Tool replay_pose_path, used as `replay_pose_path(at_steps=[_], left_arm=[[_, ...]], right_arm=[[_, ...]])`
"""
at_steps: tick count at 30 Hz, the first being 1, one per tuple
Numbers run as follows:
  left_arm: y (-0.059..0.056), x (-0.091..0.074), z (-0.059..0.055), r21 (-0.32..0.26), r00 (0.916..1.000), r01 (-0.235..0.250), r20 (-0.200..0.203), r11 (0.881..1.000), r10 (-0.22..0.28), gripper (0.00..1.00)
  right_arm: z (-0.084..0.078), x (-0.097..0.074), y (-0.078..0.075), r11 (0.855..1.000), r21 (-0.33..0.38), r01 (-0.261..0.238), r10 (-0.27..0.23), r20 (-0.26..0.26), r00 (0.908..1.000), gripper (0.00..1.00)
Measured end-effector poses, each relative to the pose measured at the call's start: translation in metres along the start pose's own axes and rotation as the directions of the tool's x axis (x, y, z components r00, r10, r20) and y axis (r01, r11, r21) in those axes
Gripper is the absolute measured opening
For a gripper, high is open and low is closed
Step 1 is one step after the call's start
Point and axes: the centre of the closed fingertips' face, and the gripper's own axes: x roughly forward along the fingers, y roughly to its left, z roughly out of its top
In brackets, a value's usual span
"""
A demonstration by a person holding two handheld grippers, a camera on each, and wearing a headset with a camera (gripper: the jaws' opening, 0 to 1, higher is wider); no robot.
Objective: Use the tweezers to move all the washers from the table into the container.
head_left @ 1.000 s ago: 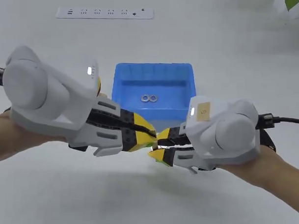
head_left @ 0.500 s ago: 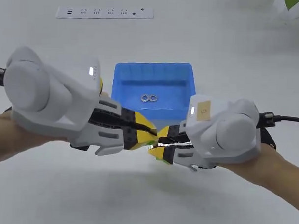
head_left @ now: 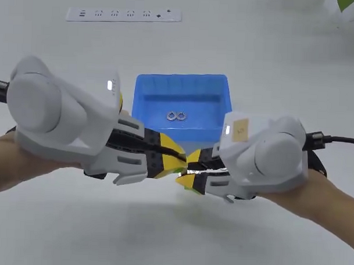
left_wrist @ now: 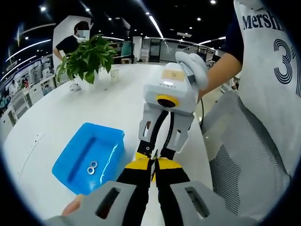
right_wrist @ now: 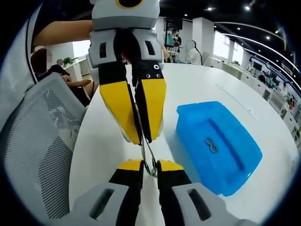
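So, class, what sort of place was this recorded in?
Probably an open-plan office or lab: a large white workbench with a power strip, a mesh office chair and a potted plant.

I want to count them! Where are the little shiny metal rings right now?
The two small silver metal washers lie side by side on the floor of the blue plastic container, near the middle of the head view.
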Motion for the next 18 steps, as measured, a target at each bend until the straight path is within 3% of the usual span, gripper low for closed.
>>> replay_pose_path(at_steps=[7, 9, 18], left_arm=[[0.0018, 0.0003, 0.0002, 0.001, 1.0, -0.003, 0.0, 1.0, 0.003, 0.07], [0.0025, 0.0003, 0.0, -0.001, 1.0, -0.003, -0.001, 1.0, 0.003, 0.07], [0.0033, 0.0022, -0.0008, -0.009, 1.0, -0.001, -0.003, 1.0, 0.001, 0.07]], right_arm=[[0.0068, -0.0004, -0.0029, 1.0, -0.009, -0.009, 0.009, 0.006, 0.9999, 0.15], [0.0059, 0.0009, -0.0004, 0.999, -0.008, -0.031, 0.031, 0.007, 0.9995, 0.12], [0.0023, 0.0034, -0.0002, 0.999, -0.024, -0.037, 0.036, -0.014, 0.9992, 0.11]])
